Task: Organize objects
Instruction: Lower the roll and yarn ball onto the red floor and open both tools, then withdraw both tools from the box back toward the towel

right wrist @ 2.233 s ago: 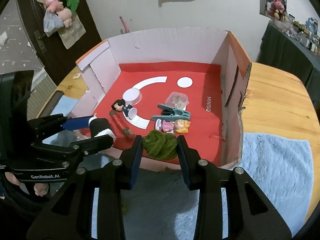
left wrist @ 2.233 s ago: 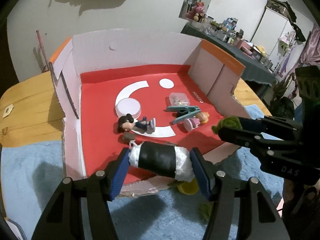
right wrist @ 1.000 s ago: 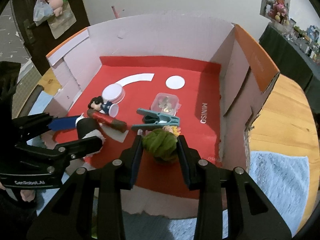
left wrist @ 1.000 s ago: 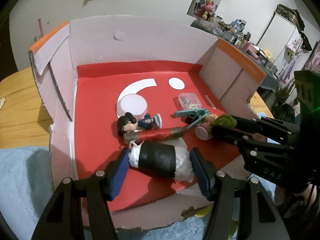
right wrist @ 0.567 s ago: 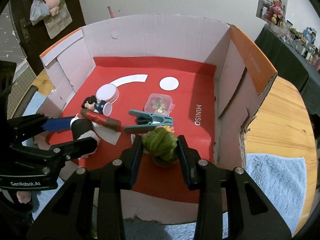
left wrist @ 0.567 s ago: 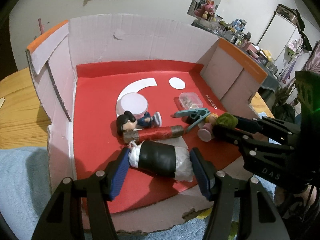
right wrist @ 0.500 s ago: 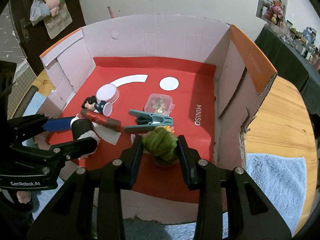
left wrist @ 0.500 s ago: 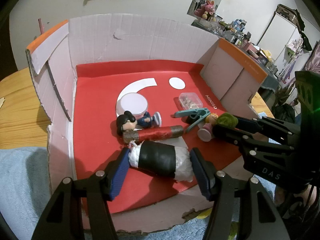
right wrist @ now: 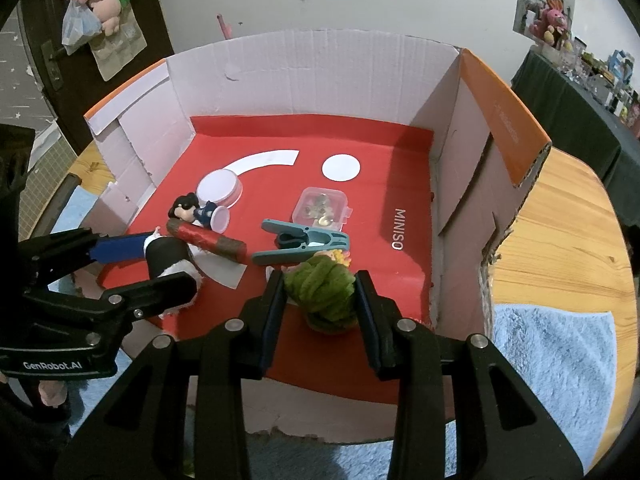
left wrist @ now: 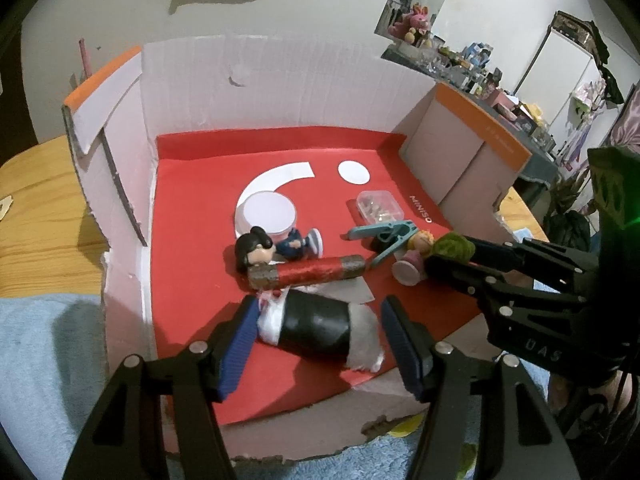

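Observation:
A black roll with white ends [left wrist: 316, 330] lies on the red floor of the cardboard box [left wrist: 280, 92], near its front edge. My left gripper [left wrist: 320, 332] straddles the roll; its jaws are opening and the blue pads [left wrist: 240, 344] stand just off the ends. The right wrist view shows the same left gripper [right wrist: 160, 268] at the left. My right gripper [right wrist: 320, 300] is shut on a green woolly ball [right wrist: 320, 288] held low over the box floor, beside a blond figurine [left wrist: 416, 260].
Inside the box lie a red cylinder [left wrist: 308, 276], a dark-haired figurine [left wrist: 256, 250], a teal clip [right wrist: 304, 242], a clear small case [right wrist: 322, 208] and a white round lid [right wrist: 220, 188]. The box stands on a wooden table [right wrist: 560, 220] with a blue towel [right wrist: 552, 356].
Both grippers moved forward over the box's front edge, then held still. The left jaws have widened a little and the roll has settled onto the red floor.

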Demonstrator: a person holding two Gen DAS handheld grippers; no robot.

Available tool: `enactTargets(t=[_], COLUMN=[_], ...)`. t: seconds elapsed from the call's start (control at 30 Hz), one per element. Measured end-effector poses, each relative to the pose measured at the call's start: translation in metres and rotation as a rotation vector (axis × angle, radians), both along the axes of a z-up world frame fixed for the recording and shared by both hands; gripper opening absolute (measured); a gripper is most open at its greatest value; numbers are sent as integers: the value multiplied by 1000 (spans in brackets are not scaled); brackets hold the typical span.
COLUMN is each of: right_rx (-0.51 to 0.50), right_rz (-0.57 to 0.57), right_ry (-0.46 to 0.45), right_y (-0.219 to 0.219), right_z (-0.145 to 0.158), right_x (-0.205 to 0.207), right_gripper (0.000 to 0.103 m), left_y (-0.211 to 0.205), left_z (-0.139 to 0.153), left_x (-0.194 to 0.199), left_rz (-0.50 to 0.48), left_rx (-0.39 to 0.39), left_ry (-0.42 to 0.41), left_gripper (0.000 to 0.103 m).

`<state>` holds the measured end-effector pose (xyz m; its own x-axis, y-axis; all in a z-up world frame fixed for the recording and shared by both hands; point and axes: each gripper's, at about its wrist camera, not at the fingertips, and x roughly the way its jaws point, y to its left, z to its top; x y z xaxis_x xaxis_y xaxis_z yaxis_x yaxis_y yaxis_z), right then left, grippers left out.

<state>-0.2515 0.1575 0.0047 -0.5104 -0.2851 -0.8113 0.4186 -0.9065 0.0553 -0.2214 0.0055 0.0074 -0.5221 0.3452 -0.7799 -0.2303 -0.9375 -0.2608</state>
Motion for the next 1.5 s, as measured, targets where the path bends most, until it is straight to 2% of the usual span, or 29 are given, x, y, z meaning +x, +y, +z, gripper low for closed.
enactTargets(t=[0.17,0.43,0.57,0.77,0.9,1.13,1.27,1.43,1.5], right_rx=[-5,-12,-12,-23,-29,-35,-41,-43,-45], right_rz=[6,5,7,13,17,17,18,21,22], right_ry=[3,4,17,28,35,46,53,62,67], right_y=[0,1,1,2,3,3,4,3,4], right_z=[2,3,5,10,13,18,20,23,25], right_x=[3,6,10,18,23,29,34,41,44], right_gripper=[44,45,63,63,63,64,69,69,75], left_y=[1,1,1,0,-2,-6,-7,-9,-9], left_z=[3,7,8,11,16,19,22,25,26], left_x=[2,5,8,13,18,25,30,35,37], left_rz=[-3,-4,-5,-2,8,21,26,34,39], left_rx=[-9,-9,-15,-11,-18,-17,-17,-16,-16], left_ry=[12,24,33,42,58,67,74,85,91], left_gripper=[69,70,72,72,79,80,84,88,90])
